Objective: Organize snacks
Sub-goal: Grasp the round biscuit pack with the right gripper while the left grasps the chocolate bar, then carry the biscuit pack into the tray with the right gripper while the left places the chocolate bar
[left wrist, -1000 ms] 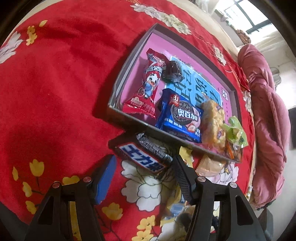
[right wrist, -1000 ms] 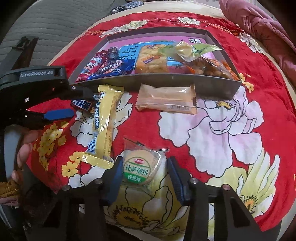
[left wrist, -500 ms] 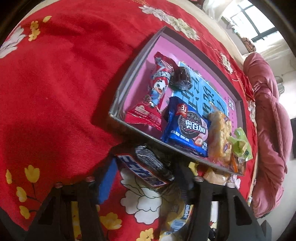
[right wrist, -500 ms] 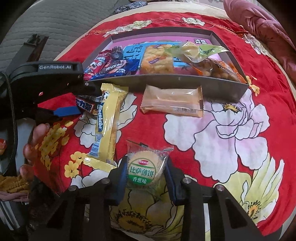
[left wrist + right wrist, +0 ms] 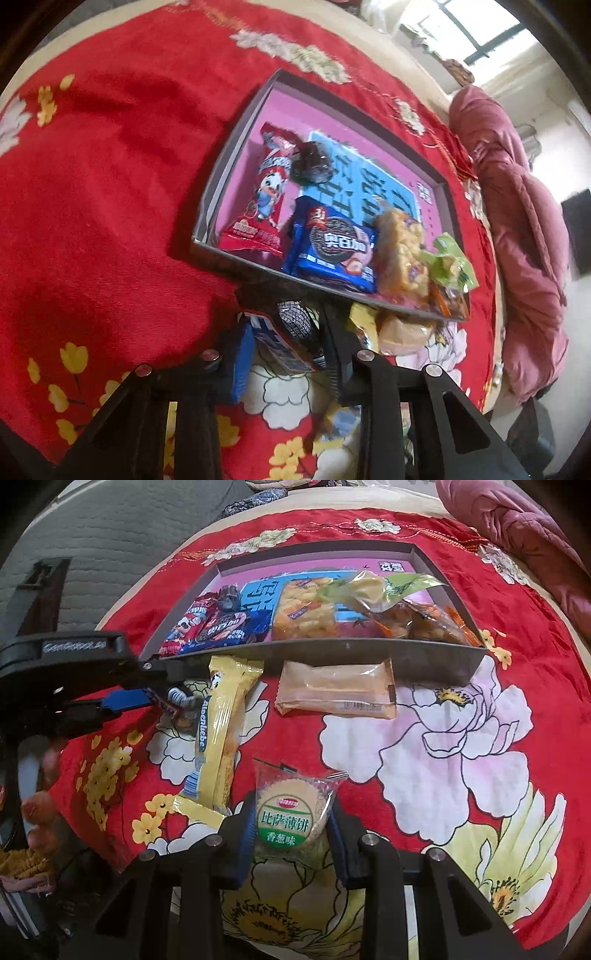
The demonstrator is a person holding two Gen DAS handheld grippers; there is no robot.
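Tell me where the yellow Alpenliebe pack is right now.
In the right wrist view, the yellow Alpenliebe pack lies on the red cloth just outside the tray's front wall, beside the left gripper.

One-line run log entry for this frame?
left gripper: shut on chocolate bar | right gripper: shut on round cracker pack | box: partly filled

A blue-labelled chocolate bar (image 5: 286, 341) is pinched by the left gripper (image 5: 284, 354), right beside the snack-filled tray (image 5: 236, 260).
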